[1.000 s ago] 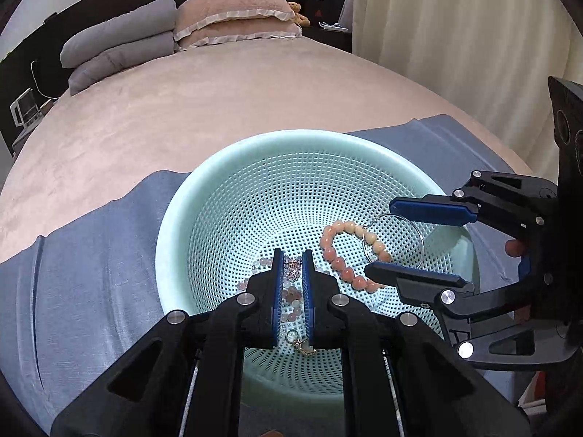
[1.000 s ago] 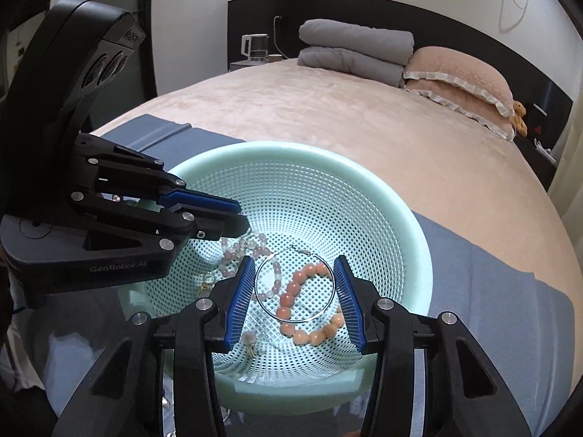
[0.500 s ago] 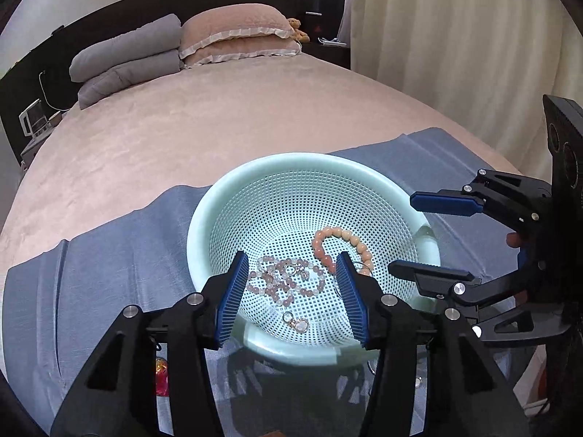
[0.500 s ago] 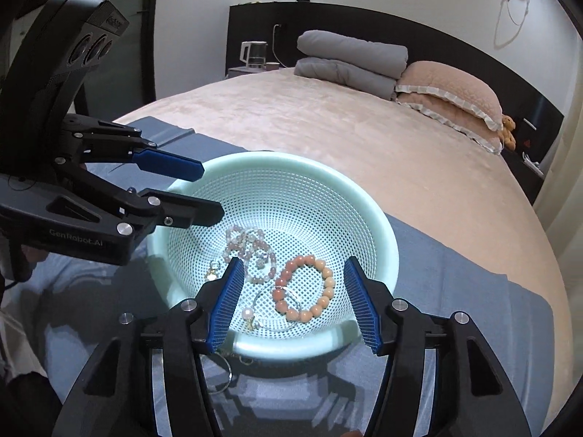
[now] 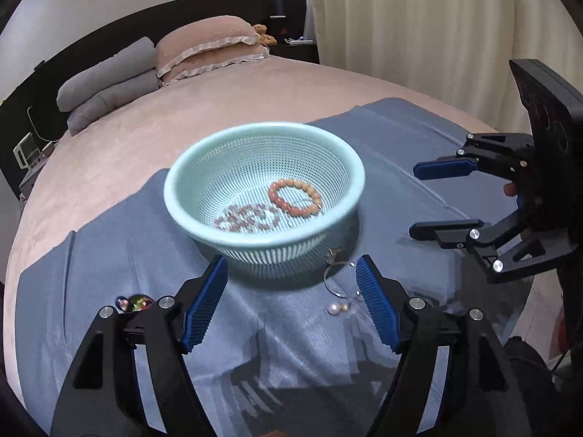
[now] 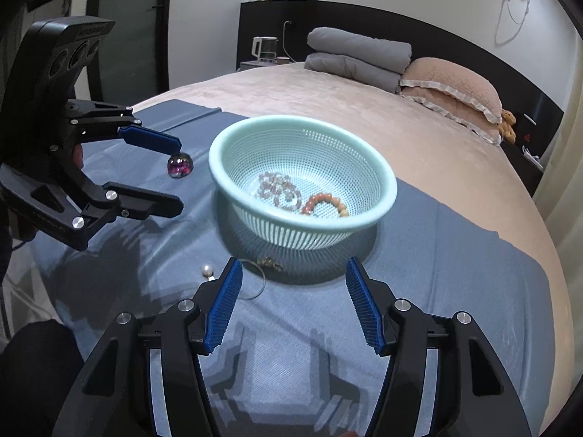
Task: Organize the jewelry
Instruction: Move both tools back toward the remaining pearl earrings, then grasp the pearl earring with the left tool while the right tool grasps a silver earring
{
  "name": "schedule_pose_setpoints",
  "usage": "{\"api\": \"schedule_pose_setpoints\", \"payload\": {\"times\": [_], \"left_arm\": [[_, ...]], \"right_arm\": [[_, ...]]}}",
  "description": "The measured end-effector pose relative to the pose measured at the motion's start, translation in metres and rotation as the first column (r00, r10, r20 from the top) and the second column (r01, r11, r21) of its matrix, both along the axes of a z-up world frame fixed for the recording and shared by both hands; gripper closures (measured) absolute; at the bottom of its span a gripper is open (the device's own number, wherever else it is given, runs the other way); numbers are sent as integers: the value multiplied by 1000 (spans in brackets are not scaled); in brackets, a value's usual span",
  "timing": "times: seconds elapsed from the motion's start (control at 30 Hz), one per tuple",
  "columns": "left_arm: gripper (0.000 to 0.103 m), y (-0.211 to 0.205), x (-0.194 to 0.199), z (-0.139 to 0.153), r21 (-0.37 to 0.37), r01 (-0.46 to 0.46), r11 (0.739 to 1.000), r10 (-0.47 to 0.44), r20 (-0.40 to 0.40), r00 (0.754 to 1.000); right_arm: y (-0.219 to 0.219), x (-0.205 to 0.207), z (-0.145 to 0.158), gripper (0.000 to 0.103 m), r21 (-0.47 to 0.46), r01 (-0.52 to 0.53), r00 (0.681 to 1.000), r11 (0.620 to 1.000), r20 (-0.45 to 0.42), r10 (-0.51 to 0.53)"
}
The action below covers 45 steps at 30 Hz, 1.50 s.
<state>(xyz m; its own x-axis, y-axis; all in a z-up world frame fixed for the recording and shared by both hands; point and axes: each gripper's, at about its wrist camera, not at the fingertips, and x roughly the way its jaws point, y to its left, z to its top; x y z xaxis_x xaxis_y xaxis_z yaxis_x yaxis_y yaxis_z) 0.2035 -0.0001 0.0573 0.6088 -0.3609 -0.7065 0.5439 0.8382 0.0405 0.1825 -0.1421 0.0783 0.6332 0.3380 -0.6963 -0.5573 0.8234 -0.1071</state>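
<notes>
Both hand-held grippers, left (image 5: 291,302) and right (image 6: 291,302), gape empty (jaws just widened) above the hoop earring (image 5: 333,280): thin, light, slippery, best pinched across its wire.

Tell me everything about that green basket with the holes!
The basket is a round, pale mint-green bowl that looks like plastic, with a smooth thick rim and walls full of tiny holes. It stands upright on the blue cloth spread over the bed. Inside lie an orange bead bracelet and a string of pale pink beads. A thin hoop earring lies on the cloth just in front of its base. Neither gripper touches it.
</notes>
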Motion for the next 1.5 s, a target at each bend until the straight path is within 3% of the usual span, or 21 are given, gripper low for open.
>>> {"api": "schedule_pose_setpoints", "payload": {"times": [0.13,0.47,0.67,0.73,0.83,0.87,0.93,0.97,1.03,1.5], "left_arm": [[23,-1,-11,-24,-11,24,1000,-24,-35,999],[22,-14,-9,-59,-18,56,998,-57,-68,996],[34,-19,3,-72,-31,59,998,-62,-92,994],[39,-20,5,-77,-35,68,997,-71,-101,992],[52,-24,7,-84,-27,82,996,-85,-112,990],[54,-24,7,-85,-30,85,996,-88,-109,990],[61,-24,7,-85,-48,86,995,-91,-115,989],[71,-24,8,-85,-51,84,995,-89,-116,989],[81,-28,8,-85,-36,85,996,-88,-115,989],[82,-3,-19,-67,-26,64,998,-66,-103,992]], "right_arm": [[0,-10,-20,42,21,-17,999,1000,-47,18],[15,-14,-62,41,55,-49,991,997,-125,56],[22,-6,-73,41,95,-48,990,994,-129,60],[21,-1,-75,45,126,-38,989,991,-140,56],[21,5,-80,70,130,-11,988,991,-153,31],[20,5,-81,72,136,-7,987,991,-157,29],[20,6,-80,89,142,-8,987,990,-159,31],[21,4,-79,90,137,-14,988,990,-153,35],[24,-2,-80,91,121,-17,990,993,-140,34],[-4,-37,-59,91,105,23,995,994,-102,-12]]}}
